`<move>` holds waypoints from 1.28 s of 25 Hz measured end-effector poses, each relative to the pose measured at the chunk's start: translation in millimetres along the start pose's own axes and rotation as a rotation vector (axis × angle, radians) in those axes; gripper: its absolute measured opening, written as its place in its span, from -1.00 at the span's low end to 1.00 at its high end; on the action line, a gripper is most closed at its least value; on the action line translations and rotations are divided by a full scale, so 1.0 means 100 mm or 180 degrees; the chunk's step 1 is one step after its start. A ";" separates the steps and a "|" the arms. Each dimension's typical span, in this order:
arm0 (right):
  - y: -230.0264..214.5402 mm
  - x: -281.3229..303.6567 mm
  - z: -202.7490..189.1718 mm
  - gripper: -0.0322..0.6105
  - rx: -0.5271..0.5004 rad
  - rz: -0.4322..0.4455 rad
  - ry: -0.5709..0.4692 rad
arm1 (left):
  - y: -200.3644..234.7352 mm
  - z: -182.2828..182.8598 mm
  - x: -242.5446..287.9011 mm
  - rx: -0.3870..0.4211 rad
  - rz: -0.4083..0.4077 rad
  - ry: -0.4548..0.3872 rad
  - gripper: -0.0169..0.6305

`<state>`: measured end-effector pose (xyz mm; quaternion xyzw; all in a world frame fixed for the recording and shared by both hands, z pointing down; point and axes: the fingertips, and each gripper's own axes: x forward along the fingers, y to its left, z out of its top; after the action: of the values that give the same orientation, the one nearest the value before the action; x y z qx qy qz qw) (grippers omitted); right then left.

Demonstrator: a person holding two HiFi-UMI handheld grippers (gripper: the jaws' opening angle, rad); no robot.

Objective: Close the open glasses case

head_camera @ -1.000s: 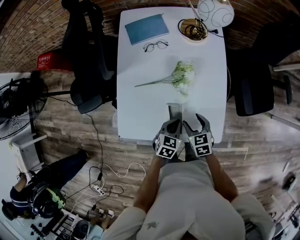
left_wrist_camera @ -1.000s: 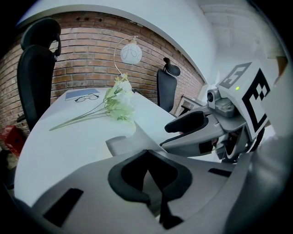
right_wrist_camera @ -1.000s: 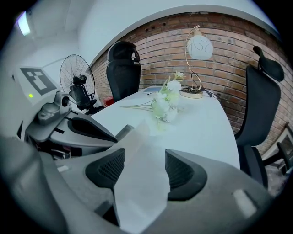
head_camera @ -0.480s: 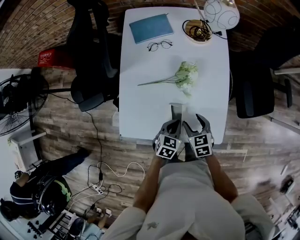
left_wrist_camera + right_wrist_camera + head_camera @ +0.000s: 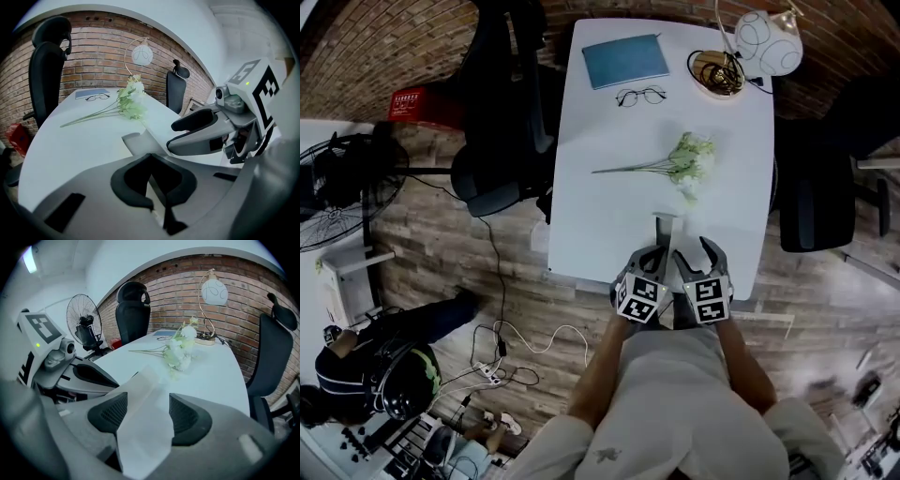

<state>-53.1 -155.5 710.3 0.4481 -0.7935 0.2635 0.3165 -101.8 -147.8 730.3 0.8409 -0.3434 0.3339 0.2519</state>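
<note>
A flat teal glasses case (image 5: 625,61) lies at the table's far end with a pair of glasses (image 5: 640,96) just in front of it. From here I cannot tell whether the case is open. Both grippers sit side by side at the near edge, far from the case. My left gripper (image 5: 652,255) (image 5: 150,173) is shut on a thin white cloth (image 5: 667,228) (image 5: 136,140). My right gripper (image 5: 698,248) (image 5: 147,416) has its jaws apart, and the cloth (image 5: 143,427) lies loosely between the pads.
A sprig of white flowers (image 5: 684,164) lies mid-table on the white table (image 5: 600,216). A bowl with a cable (image 5: 715,73) and a globe lamp (image 5: 766,42) stand at the far right. Black chairs (image 5: 497,141) (image 5: 816,187) flank the table. A fan (image 5: 337,187) stands left.
The head view has shifted, so the table now sits further right and lower in frame. Both grippers stay together at the near edge with the cloth.
</note>
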 end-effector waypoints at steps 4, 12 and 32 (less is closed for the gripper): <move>0.04 0.02 0.02 -0.03 -0.0045 0.0021 0.0009 | 0.04 -0.02 -0.02 -0.0031 0.0032 -0.0003 -0.94; 0.12 0.06 0.06 -0.03 -0.0118 0.0069 0.0020 | 0.15 -0.08 -0.07 -0.0085 0.0119 0.0012 -0.94; 0.23 0.14 0.10 -0.03 -0.0177 0.0103 0.0042 | 0.29 -0.22 -0.10 -0.0088 0.0237 0.0091 -0.94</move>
<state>-81.4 -159.6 711.3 0.4245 -0.8056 0.2494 0.3297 -137.3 -148.5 743.1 0.8192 -0.3754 0.3502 0.2557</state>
